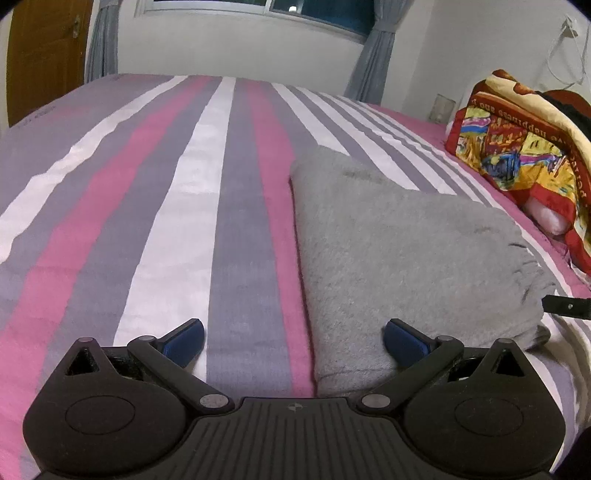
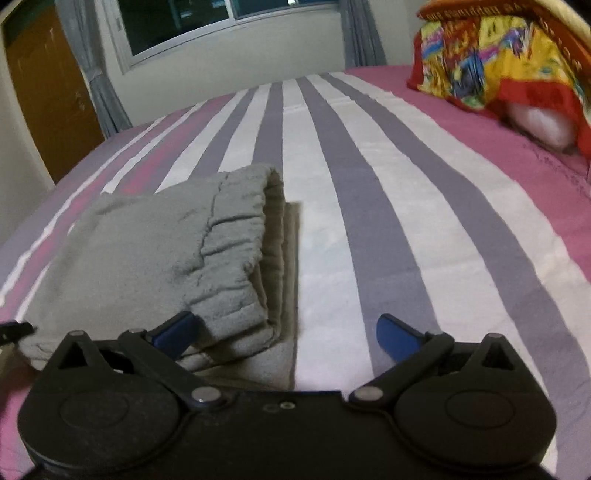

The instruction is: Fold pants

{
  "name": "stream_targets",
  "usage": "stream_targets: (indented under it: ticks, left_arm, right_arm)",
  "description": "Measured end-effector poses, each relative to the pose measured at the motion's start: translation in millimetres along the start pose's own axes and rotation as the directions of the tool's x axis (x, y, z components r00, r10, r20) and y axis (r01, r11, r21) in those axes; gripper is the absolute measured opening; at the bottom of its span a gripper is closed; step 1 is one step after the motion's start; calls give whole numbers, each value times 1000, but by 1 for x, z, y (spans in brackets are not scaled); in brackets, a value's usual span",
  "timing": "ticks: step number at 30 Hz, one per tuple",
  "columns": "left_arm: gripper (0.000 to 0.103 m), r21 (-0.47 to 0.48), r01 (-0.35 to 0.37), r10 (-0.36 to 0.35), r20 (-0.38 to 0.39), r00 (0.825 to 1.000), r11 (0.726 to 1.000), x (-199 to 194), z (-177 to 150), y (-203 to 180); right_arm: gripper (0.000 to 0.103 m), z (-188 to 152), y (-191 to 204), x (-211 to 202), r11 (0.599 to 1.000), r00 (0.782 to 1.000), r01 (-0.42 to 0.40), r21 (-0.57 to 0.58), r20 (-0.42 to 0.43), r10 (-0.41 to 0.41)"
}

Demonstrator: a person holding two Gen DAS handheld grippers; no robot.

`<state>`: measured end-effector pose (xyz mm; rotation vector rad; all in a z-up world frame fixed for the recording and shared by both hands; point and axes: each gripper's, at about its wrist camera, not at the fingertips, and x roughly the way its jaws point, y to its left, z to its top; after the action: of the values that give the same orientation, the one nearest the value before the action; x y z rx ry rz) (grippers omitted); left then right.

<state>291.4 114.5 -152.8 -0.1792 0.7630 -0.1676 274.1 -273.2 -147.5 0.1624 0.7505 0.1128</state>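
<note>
The grey pants (image 1: 399, 251) are seen folded on the striped bed (image 1: 184, 221), near the colourful blanket (image 1: 517, 147). Both the left gripper (image 1: 295, 341) and right gripper (image 2: 286, 334) are held with jaws released, nothing grasped.

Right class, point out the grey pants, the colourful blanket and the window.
grey pants (image 2: 147, 251): right wrist view, top folded layer.
colourful blanket (image 1: 517, 147): left wrist view, patterned front face.
window (image 2: 177, 22): right wrist view, dark pane.

folded grey pants (image 1: 399, 251), striped bed (image 1: 147, 206), spread gripper (image 1: 294, 338)
</note>
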Motion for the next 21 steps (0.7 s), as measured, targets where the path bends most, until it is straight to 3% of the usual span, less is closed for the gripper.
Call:
stream_targets:
  ticks: [17,21]
  left_arm:
    - [103,1,-15,15,-26,1000,1000,11,6,-7]
    - [103,8,-13,13,-28,1000,1000,16,6,-10]
  right_arm:
    - [101,-5,-16,8,997,997,-67,24,-27,68]
    - [101,-11,-17,17,1000,998,-23,-20,-65,22]
